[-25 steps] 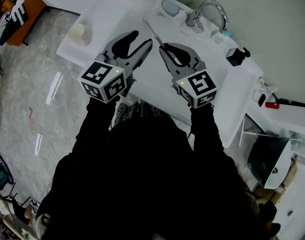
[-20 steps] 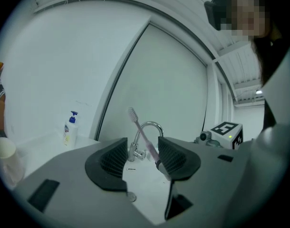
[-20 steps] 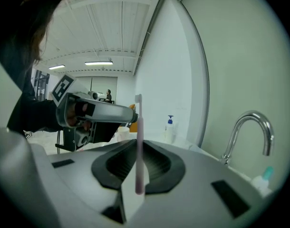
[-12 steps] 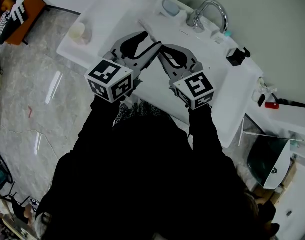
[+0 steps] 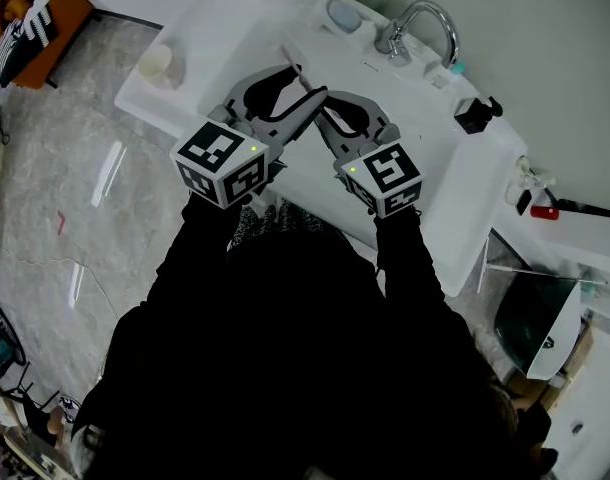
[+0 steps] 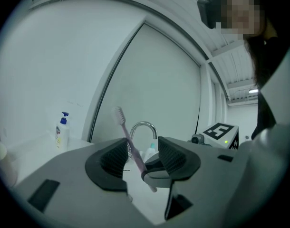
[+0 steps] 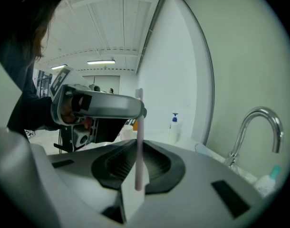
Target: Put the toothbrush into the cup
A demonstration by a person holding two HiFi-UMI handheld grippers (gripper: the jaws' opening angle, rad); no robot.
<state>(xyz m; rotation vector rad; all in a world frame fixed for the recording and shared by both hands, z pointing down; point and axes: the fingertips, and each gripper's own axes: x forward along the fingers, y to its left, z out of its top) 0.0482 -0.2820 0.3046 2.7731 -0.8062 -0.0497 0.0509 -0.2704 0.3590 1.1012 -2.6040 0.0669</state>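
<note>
A pink toothbrush [image 7: 139,146] stands upright between the jaws of my right gripper [image 7: 138,163], which is shut on its handle. In the left gripper view the toothbrush [image 6: 127,137] slants up between the jaws of my left gripper [image 6: 141,156], bristles on top. Those jaws are open, with a gap on each side of the handle. In the head view both grippers meet tip to tip over the white basin: the left gripper [image 5: 305,86], the right gripper [image 5: 322,108], and the toothbrush [image 5: 293,60] poking out beyond them. A cream cup [image 5: 155,66] stands on the counter, far to the left.
A chrome faucet [image 5: 425,23] rises at the back of the sink counter [image 5: 465,198], with a soap dish [image 5: 340,15] beside it and a black object [image 5: 475,113] to the right. A soap pump bottle [image 6: 62,129] stands at the left. The counter edge runs below the grippers.
My left gripper has moved right to meet the right gripper, and its open jaws now straddle the toothbrush. The right gripper has stayed nearly still.
</note>
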